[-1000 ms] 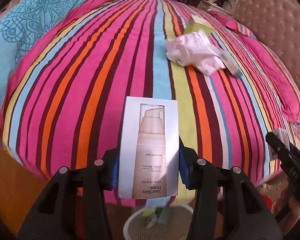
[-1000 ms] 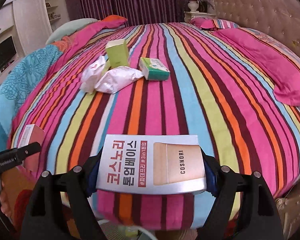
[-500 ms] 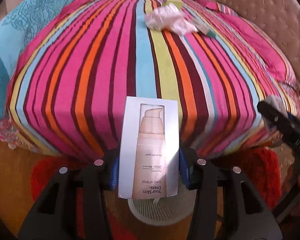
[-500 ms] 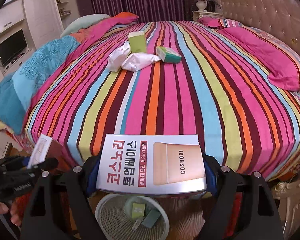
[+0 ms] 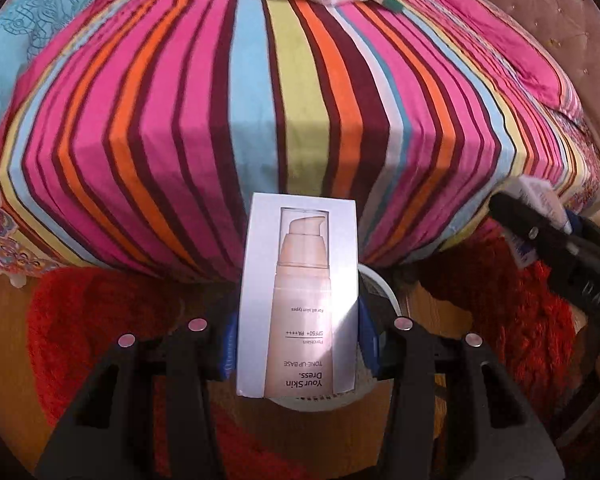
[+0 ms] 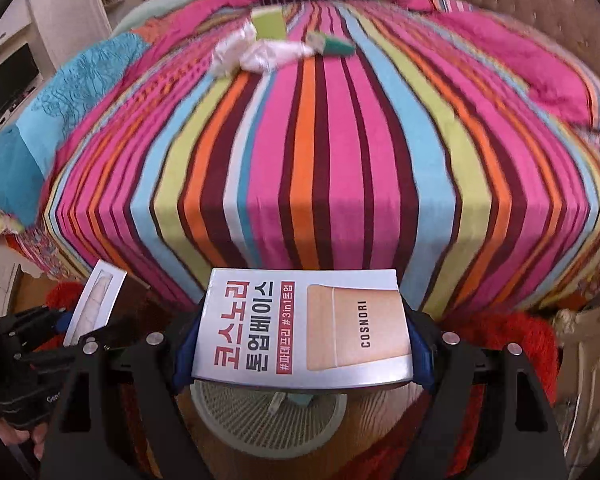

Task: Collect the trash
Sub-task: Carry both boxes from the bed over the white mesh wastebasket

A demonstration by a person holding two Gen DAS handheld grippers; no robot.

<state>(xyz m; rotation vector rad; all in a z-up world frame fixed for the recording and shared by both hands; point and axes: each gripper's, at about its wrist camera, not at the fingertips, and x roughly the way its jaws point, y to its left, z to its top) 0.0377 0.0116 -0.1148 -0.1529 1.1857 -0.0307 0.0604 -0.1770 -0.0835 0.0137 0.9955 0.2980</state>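
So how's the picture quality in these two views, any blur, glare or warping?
Left wrist view: the held box is sharp, with a bright sun patch on its lower right; the bedspread bulges from fisheye warping, slightly smeared. Right wrist view: the Cosnori box is crisp, but the far bedspread and the litter on it show motion blur; corners are vignetted black.

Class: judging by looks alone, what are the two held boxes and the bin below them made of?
Your Skin Dress box: likely glossy printed card, sharp folds. COSNORI box: same, with sheen. Waste bin: probably white plastic, perforated mesh wall.
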